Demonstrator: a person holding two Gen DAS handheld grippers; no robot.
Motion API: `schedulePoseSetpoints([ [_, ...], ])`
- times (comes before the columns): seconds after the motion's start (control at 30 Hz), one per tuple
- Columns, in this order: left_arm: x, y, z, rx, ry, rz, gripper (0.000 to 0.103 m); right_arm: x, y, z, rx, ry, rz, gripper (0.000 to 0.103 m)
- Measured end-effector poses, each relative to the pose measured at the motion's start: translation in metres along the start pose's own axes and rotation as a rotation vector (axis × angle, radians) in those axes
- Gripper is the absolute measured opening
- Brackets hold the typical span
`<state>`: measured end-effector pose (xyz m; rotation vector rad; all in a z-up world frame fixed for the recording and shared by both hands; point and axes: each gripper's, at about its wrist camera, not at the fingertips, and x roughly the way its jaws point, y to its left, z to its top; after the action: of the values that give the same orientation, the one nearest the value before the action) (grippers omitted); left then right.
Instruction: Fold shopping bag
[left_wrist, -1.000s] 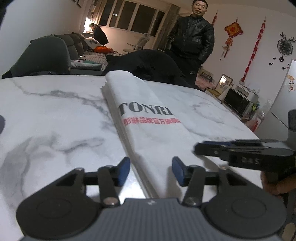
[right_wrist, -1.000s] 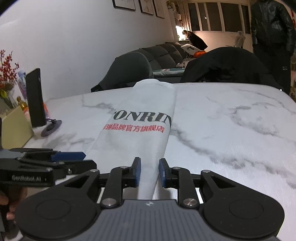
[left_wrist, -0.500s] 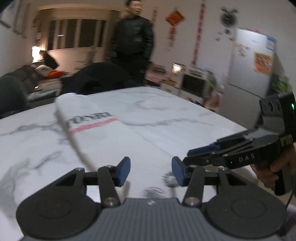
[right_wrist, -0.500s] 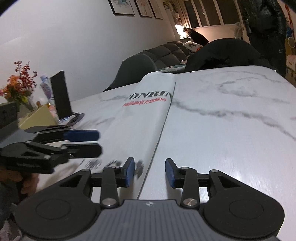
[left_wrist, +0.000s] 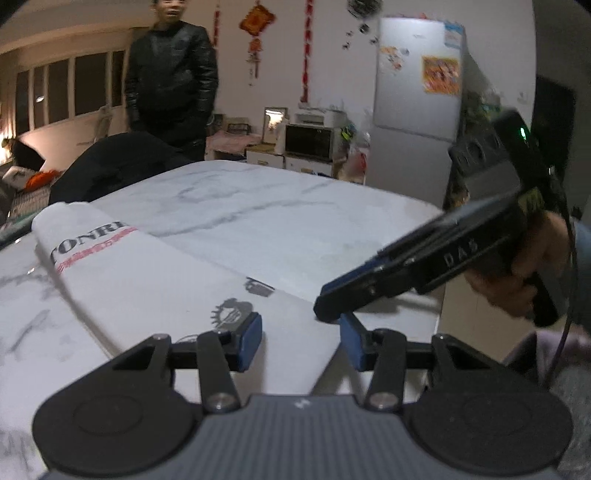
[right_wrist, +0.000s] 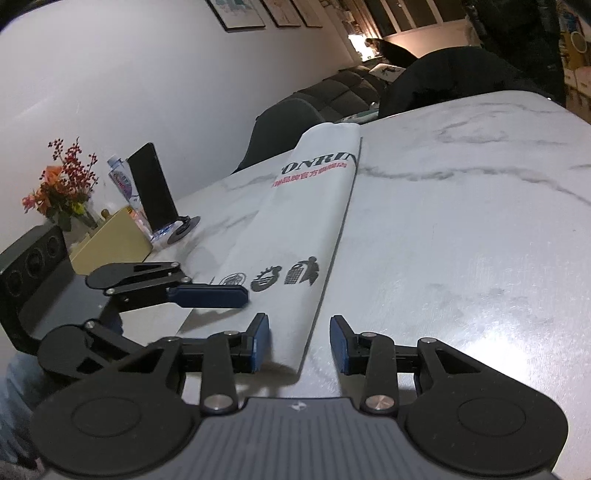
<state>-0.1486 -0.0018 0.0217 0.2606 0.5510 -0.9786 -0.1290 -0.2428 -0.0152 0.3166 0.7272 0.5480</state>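
The white shopping bag (left_wrist: 147, 273) lies flat on the marble table (left_wrist: 266, 221), folded into one long narrow strip with black and red print. My left gripper (left_wrist: 301, 341) is open over the strip's near end, with nothing between its fingers. From the right, a hand holds my right gripper (left_wrist: 328, 306), whose tip is just above the bag's near corner. In the right wrist view the bag (right_wrist: 306, 221) runs away from me, and its near right corner lies under the open right gripper (right_wrist: 299, 343). The left gripper (right_wrist: 221, 295) hovers over the bag's left side.
A phone on a stand (right_wrist: 151, 184), a bottle (right_wrist: 122, 181), flowers (right_wrist: 62, 184) and a beige box (right_wrist: 110, 240) stand at the table's left edge. A black jacket hangs on a chair (left_wrist: 118, 162) at the far end, a person (left_wrist: 170, 74) stands behind it, and a fridge (left_wrist: 417, 81) is on the right.
My right gripper, nearly shut over the bag's near end a second ago, has opened wide. The left wrist view has swung right, and both grippers now sit higher over the near end.
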Motion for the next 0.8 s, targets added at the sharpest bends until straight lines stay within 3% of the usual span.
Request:
schedulePoseSetpoints([
  [0.1, -0.001, -0.006, 0.0, 0.02, 0.0, -0.014, 0.043, 0.0, 0.007, -0.002, -0.054, 0.01, -0.017, 0.033],
  [0.37, 0.008, -0.015, -0.006, 0.098, 0.068, -0.013, 0.043, 0.01, 0.033, -0.003, -0.277, 0.085, -0.083, 0.012],
  [0.63, 0.01, -0.017, -0.008, 0.116, 0.085, -0.01, 0.043, 0.007, 0.001, 0.014, 0.02, 0.085, 0.097, 0.006],
  [0.8, 0.009, -0.015, -0.006, 0.107, 0.087, -0.014, 0.043, 0.015, 0.004, 0.023, 0.074, 0.083, 0.16, 0.005],
])
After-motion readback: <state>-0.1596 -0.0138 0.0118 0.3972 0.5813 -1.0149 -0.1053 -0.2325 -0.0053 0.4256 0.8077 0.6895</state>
